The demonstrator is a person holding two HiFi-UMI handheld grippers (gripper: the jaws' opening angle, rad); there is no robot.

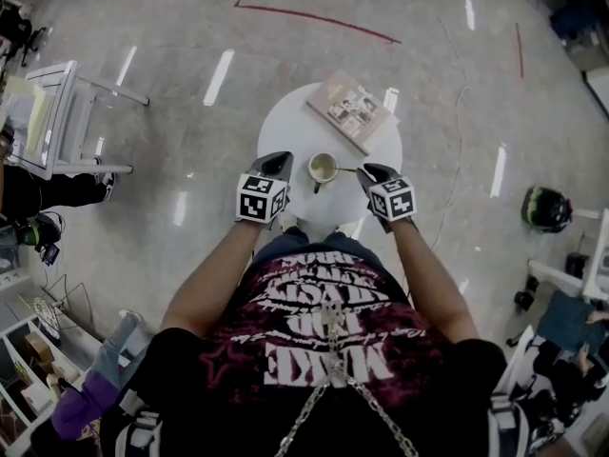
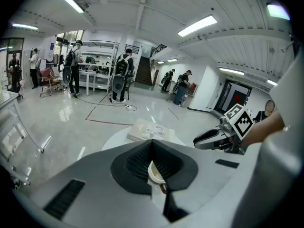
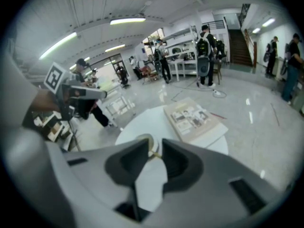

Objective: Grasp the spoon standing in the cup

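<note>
right tongs (image 3: pixel 153 148) are spread apart, and the thin handle of the spoon (image 1: pixel 346 169) sits in the gap between them with no pad pressing on it. the spoon stands in the cup (image 1: pixel 311 165) and leans out over the rim toward the right tongs. its handle is skinny and looks a bit yellow. the cup is round and pale, with something light brown inside. it sits on the counter (image 1: pixel 285 122), a little nearer the person than the middle.

left tongs (image 2: pixel 152 144) have their tips pressed together and hold nothing. they hang just beside the cup on its other side, not touching it. both tongs are smooth grey outside, and the pads (image 2: pixel 137 163) inside are dark with little ridges. each carries a cube (image 1: pixel 393 200) with black and white squares.

the counter is small, round, white and smooth. a flat book (image 1: pixel 350 110) lies on its far side, behind the cup and apart from it. its cover is pale with small pictures, and one corner reaches the counter's edge.

the floor (image 1: pixel 190 46) all around is grey and shiny, with bright strips of light and a thin red line (image 1: pixel 314 15). the person's shirt (image 1: pixel 324 331) is black with pink and white letters.
</note>
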